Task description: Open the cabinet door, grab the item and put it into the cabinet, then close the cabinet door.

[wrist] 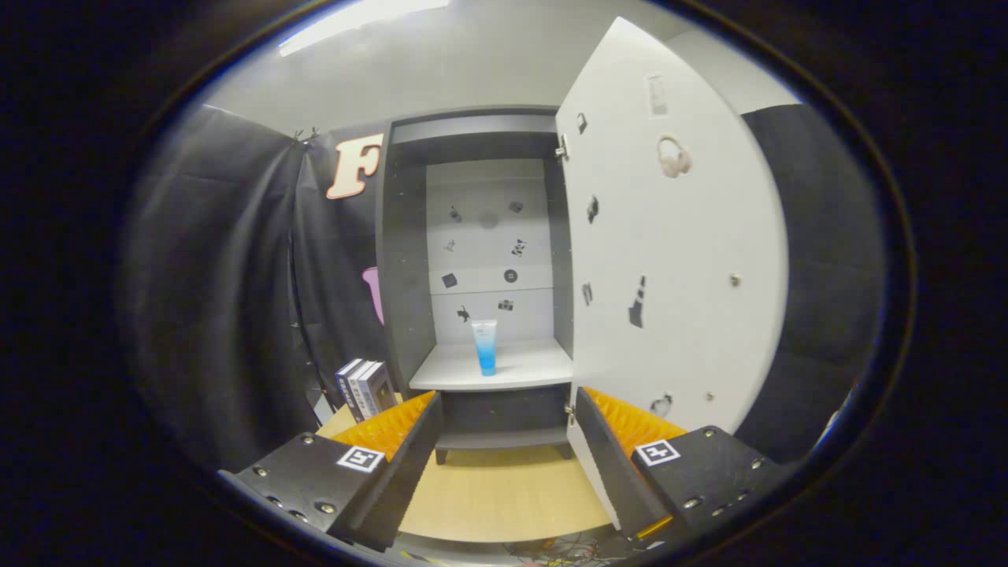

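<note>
1. The tube [485,346] stands on the cabinet shelf [504,368] at frame centre — beyond the gripper [504,457], whose fingers are spread apart and empty.
2. It looks light, soft-walled and smooth; a mid-body pinch would likely suit.
3. Its long axis is vertical — narrow end down, wide end up.
4. The door [677,260] stands open at right.

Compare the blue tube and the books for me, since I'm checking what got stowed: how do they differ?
The blue tube stands on the cabinet shelf; the books stand outside, left of the cabinet. The tube is single and light blue; the books are a dark-covered group. Both are upright, beyond the open gripper, which holds nothing.
</note>
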Motion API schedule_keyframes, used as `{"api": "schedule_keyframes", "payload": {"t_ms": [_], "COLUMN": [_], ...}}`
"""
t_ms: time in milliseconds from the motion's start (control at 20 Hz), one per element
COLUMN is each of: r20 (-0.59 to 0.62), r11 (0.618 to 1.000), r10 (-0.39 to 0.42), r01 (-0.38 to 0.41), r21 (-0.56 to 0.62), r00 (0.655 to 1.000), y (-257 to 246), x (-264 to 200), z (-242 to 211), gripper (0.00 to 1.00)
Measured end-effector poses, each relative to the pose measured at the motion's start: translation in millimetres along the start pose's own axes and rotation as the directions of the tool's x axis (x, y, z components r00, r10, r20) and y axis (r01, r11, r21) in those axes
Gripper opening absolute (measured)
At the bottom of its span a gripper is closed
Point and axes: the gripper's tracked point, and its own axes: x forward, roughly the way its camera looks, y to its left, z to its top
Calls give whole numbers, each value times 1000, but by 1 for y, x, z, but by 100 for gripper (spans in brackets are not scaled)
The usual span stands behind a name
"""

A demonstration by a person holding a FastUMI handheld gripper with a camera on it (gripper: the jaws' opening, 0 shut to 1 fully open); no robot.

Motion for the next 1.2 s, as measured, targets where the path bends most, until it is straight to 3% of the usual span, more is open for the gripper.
{"api": "schedule_keyframes", "payload": {"t_ms": [350,650,850,1000,1200], "r20": [10,-5,-5,-12,-8], "r11": [986,957,950,959,959], "r10": [-159,-289,-309,-282,-284], "r01": [158,289,309,282,284], "r21": [45,34,41,28,7], "r00": [987,957,951,959,959], "y": [-96,-181,-213,-205,-192], "x": [-58,-62,-38,-12,-12], "z": [4,1,7,2,4], "gripper": [100,100,100,99,98]}}
